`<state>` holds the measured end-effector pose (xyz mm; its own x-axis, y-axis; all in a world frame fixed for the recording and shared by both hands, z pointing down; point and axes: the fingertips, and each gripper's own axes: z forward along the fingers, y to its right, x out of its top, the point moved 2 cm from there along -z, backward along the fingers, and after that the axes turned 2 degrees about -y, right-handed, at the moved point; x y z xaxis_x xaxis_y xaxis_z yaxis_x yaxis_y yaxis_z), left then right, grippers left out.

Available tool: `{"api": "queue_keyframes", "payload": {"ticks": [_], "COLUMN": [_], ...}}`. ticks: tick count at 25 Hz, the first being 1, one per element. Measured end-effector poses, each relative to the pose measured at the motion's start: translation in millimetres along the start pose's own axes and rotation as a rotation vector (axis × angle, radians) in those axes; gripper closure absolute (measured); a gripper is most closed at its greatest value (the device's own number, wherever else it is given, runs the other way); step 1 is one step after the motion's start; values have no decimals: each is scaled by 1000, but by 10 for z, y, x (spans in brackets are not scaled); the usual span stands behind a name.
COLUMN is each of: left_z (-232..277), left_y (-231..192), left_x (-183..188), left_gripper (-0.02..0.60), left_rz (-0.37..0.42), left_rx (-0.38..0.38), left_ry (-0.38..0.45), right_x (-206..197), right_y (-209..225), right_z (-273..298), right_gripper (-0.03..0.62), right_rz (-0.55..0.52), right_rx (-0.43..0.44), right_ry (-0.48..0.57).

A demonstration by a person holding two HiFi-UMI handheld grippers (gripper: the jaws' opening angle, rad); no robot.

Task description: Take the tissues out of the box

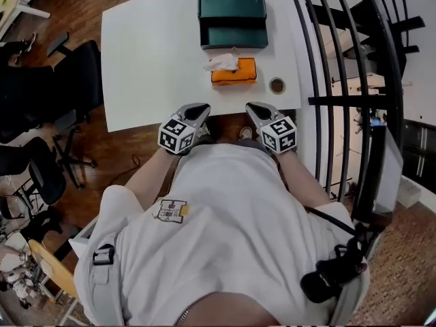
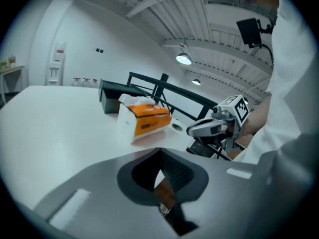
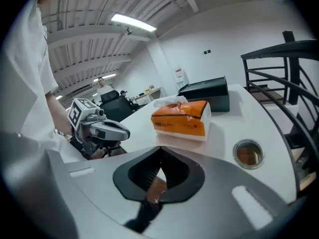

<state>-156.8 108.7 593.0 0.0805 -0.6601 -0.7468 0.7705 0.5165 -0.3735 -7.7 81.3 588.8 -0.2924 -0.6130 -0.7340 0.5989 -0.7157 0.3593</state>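
While it lies flat on the smooth white table [image 1: 150, 60], the tissue box [image 1: 234, 71] shows as a soft orange-and-white rectangular pack, with a crumpled white tissue [image 1: 222, 62] poking from its top. At 12 o'clock stands a glossy dark green case [image 1: 232, 18]; at 3 o'clock, a round rimmed cable hole [image 1: 276, 85]. At 6 o'clock, well apart, the left gripper [image 1: 196, 110] and right gripper [image 1: 255, 109] each hold 2 jaws pressed together on nothing. Curved black railing bars [image 1: 340, 80] flank the table's right.
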Motion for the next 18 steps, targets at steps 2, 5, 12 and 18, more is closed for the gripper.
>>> {"api": "queue_keyframes", "payload": {"ticks": [2, 5, 12, 18], "left_z": [67, 157, 170, 174], "left_y": [29, 74, 158, 201], "left_x": [-118, -162, -173, -155], "left_gripper": [581, 581, 581, 581], "left_rz": [-17, -11, -38, -26], "left_rx": [62, 99, 143, 144], "left_ry": [-8, -17, 5, 8], "right_x": [-65, -105, -64, 15], "right_y": [53, 134, 144, 132], "right_z": [80, 131, 73, 58], "right_gripper": [594, 594, 594, 594], "right_rz": [-25, -34, -61, -87], "right_rx": [29, 49, 84, 85], "right_ry": [-22, -29, -6, 0]}}
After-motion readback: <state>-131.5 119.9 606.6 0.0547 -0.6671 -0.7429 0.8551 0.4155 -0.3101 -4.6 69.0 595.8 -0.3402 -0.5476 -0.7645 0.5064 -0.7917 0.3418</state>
